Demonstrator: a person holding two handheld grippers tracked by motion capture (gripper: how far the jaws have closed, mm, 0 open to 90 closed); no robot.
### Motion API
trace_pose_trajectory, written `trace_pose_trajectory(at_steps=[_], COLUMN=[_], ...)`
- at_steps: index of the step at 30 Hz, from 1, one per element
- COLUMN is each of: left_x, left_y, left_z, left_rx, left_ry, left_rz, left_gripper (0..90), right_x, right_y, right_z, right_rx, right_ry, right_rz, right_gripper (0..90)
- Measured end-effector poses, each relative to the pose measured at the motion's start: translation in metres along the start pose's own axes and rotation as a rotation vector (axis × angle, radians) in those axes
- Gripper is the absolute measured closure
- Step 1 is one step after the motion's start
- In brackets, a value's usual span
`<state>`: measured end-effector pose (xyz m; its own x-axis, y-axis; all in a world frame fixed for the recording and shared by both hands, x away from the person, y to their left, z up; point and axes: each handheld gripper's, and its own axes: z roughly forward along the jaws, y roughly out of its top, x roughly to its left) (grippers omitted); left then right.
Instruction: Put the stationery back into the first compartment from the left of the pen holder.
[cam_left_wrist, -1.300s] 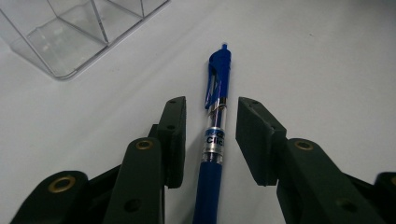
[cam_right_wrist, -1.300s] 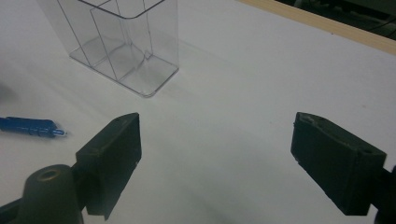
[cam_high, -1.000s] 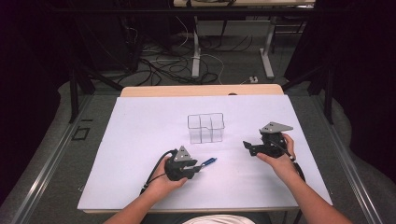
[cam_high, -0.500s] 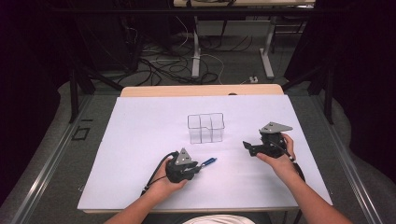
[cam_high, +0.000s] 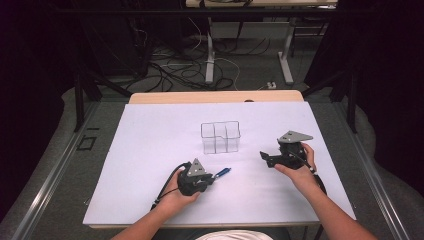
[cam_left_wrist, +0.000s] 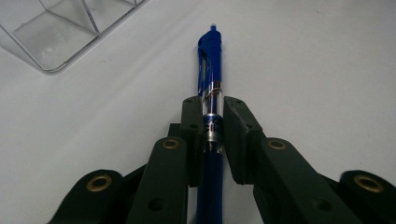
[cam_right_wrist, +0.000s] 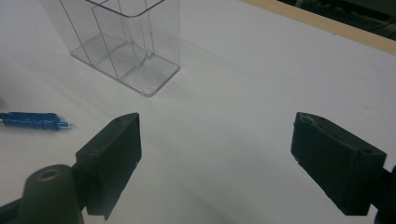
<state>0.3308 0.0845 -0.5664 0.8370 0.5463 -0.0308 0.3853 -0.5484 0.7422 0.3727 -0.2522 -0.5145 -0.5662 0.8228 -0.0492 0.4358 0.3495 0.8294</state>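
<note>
Blue pen (cam_left_wrist: 211, 88) is now pinched by the just-closed left claw (cam_left_wrist: 213, 116); right claw (cam_right_wrist: 215, 154) stays spread.

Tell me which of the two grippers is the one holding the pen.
The left gripper: its jaws have just closed on the blue pen, pads pressing its barrel. The right gripper stands wide open with nothing between.

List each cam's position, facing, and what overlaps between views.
High view: above the person's side, facing forward and down on the table; both forearms, left gripper, right gripper.
Left gripper view: along its jaws, shut on the blue pen.
Right gripper view: open jaws, toward the clear organizer.
Shared: pen and organizer.
</note>
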Motion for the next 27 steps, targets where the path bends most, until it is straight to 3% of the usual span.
trace_pose_trajectory(at_steps=[15,27], left_x=[0.000,0.007], left_y=[0.004,0.013], left_z=[-0.004,-0.020], left_rx=[0.009,-0.031], left_ry=[-0.014,-0.025], left_rz=[0.017,-0.033], left_gripper=[79.5,79.5], right_x=[0.000,0.002], right_y=[0.000,0.002], right_z=[-0.001,-0.002], right_rx=[-0.005,-0.016], right_ry=[0.001,0.004], right_rz=[0.000,-0.010], right_gripper=[15.8,16.2])
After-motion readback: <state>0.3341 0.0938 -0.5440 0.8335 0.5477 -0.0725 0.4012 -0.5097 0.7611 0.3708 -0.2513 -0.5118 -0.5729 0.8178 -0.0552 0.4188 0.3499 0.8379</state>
